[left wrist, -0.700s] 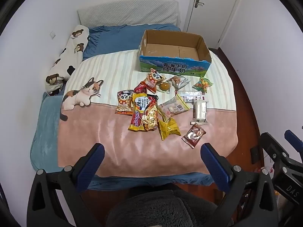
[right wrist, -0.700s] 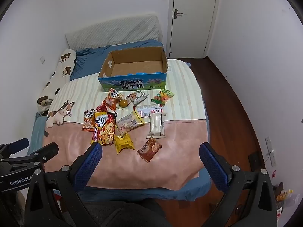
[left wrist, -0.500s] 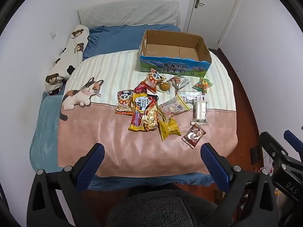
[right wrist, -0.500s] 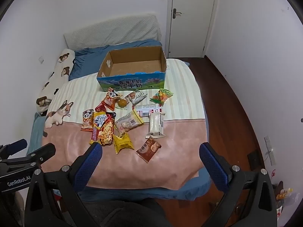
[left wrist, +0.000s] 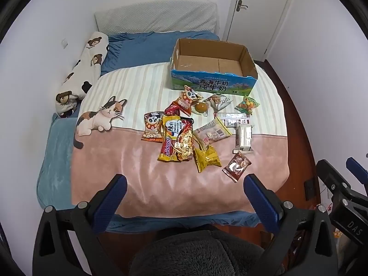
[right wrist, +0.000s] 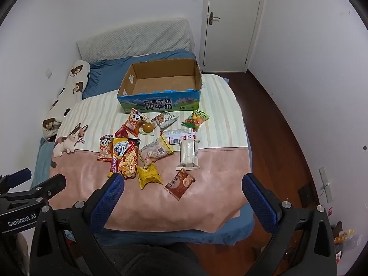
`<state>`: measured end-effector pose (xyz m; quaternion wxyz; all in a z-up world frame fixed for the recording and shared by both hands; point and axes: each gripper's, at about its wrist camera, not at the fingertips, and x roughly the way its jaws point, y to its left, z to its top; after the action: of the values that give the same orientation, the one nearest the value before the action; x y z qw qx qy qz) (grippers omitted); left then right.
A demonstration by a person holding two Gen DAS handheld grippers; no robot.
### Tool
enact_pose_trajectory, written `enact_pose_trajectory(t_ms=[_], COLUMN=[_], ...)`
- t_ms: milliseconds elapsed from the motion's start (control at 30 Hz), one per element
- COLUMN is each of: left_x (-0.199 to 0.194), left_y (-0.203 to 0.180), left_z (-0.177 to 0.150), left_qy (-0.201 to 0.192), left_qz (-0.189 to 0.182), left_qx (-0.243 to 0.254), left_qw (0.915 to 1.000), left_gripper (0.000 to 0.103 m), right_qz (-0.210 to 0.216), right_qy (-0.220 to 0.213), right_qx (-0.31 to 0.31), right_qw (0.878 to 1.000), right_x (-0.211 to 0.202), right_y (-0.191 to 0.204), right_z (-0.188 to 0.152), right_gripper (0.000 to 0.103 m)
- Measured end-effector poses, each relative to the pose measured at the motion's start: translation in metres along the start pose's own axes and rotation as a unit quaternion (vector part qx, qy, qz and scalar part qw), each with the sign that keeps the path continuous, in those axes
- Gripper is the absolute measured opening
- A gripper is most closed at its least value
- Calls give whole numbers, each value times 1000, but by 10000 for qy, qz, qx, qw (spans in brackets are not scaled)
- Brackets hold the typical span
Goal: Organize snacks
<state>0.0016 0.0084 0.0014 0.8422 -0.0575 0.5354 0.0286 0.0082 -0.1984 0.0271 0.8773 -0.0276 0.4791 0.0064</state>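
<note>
Several snack packets lie in a loose heap on the bed: a brown packet (left wrist: 237,166) (right wrist: 179,183) nearest me, a yellow packet (left wrist: 207,158) (right wrist: 149,174), a red and yellow noodle bag (left wrist: 177,141) (right wrist: 125,157), a white wrapped bar (left wrist: 243,136) (right wrist: 188,154) and a panda packet (left wrist: 187,99). An empty open cardboard box (left wrist: 212,84) (right wrist: 161,102) stands behind them. My left gripper (left wrist: 184,203) and right gripper (right wrist: 181,201) are open and empty, held above the bed's near edge, well short of the snacks.
The bed has a pink and striped blanket (left wrist: 128,161) with a cat print (left wrist: 101,117), a bear-print pillow (left wrist: 85,69) at the left and a grey headboard cushion (left wrist: 156,17). A door (right wrist: 232,23) and wooden floor (right wrist: 276,126) are at the right. Walls stand close on both sides.
Both views have shifted only slightly; the right gripper's view has drifted a little to the right. Nothing on the bed has moved and both grippers stay open.
</note>
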Motion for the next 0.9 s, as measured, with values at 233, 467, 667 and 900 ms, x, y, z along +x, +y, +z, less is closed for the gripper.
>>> enact_pose_trajectory(t_ms=[233, 467, 667, 900], left_x=[-1, -2, -3, -5], left_y=[-1, 0, 0, -1], left_z=[1, 1, 8, 9], left_qy=[-2, -7, -20, -56], left_qz=[-4, 4, 5, 4], left_qx=[-4, 3, 1, -20], left_qw=[10000, 10000, 10000, 10000], left_gripper=[103, 103, 103, 103], right_qz=[-15, -9, -8, 10], right_qy=[-70, -63, -82, -121], right_qx=[-28, -45, -48, -64], right_qw=[10000, 10000, 10000, 9999], right_x=[-1, 1, 1, 1], right_y=[2, 4, 4, 3], right_z=[1, 0, 0, 1], right_gripper=[103, 103, 103, 103])
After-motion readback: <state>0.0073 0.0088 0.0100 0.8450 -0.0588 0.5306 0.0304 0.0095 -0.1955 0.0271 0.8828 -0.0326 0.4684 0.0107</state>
